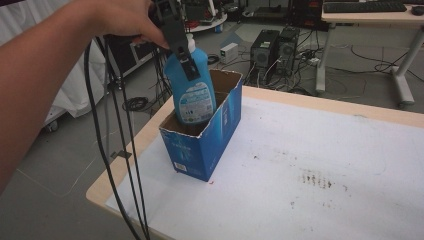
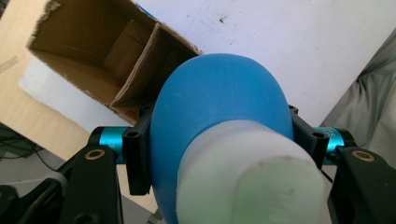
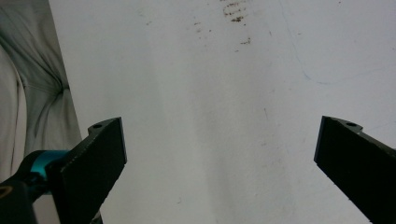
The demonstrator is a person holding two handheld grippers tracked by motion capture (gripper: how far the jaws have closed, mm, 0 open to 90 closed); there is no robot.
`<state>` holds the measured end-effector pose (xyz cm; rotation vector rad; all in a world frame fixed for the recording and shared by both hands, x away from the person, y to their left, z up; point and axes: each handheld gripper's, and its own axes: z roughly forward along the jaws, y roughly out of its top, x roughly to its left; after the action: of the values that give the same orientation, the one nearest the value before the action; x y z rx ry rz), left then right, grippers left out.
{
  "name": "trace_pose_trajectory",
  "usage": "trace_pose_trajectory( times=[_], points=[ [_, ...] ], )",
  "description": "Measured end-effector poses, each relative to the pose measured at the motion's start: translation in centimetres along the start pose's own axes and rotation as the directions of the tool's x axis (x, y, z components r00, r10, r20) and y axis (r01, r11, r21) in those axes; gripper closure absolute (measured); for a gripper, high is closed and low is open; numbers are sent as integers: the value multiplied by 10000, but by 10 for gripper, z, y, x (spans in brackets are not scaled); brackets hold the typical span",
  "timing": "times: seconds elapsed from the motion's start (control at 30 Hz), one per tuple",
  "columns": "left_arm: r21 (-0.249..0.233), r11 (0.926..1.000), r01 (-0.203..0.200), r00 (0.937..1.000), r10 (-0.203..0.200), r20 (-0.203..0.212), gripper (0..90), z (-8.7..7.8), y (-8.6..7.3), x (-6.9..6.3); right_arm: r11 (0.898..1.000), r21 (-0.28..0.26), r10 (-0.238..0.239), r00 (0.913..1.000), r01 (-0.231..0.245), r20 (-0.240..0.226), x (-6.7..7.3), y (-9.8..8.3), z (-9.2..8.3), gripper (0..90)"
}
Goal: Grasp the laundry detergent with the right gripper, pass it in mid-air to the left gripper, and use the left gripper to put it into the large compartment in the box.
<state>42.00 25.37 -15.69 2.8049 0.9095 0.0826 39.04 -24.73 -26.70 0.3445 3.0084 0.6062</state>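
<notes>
Blue bottle [image 1: 192, 87] sits upper left of centre in the high view, its base dipping into the near compartment of the blue cardboard box [image 1: 200, 150] on the white table [image 1: 320, 165]. Left gripper [image 1: 181, 50] clamps the bottle's shoulders below the white cap [image 2: 247, 177]. Right gripper [image 3: 219, 154] hangs wide open and empty over the tabletop.

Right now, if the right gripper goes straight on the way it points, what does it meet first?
Probably the white table cover: the open right gripper points at it with nothing between, though depth is unclear.
</notes>
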Motion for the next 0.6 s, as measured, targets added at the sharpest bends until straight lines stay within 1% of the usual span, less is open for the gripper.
trace_pose_trajectory(
  times=[0.17, 0.23, 0.33, 0.5, 0.6],
  points=[
    [206, 9998, -35, 9999, 32, 152, 380, 28, -3, 4, 9999, 60, 97, 9999, -97, -100, -2, -4, 6, 17],
    [250, 9996, -109, 9997, 103, 234, 380, 38, -4, 5, 9999, 102, 109, 9998, -107, -166, -2, -5, 8, 17],
    [318, 9992, -231, 9995, 224, 228, 380, 52, -5, 5, 9998, 120, 145, 9997, -143, -192, -3, -7, 11, 17],
    [587, 9979, -283, 9990, 263, 358, 380, 73, -6, 8, 9997, 143, 217, 9995, -214, -233, -4, -9, 15, 17],
    [719, 9970, -276, 9990, 249, 380, 380, 83, -7, 9, 9994, 189, 283, 9992, -278, -278, -4, -11, 17, 17]
  ],
)
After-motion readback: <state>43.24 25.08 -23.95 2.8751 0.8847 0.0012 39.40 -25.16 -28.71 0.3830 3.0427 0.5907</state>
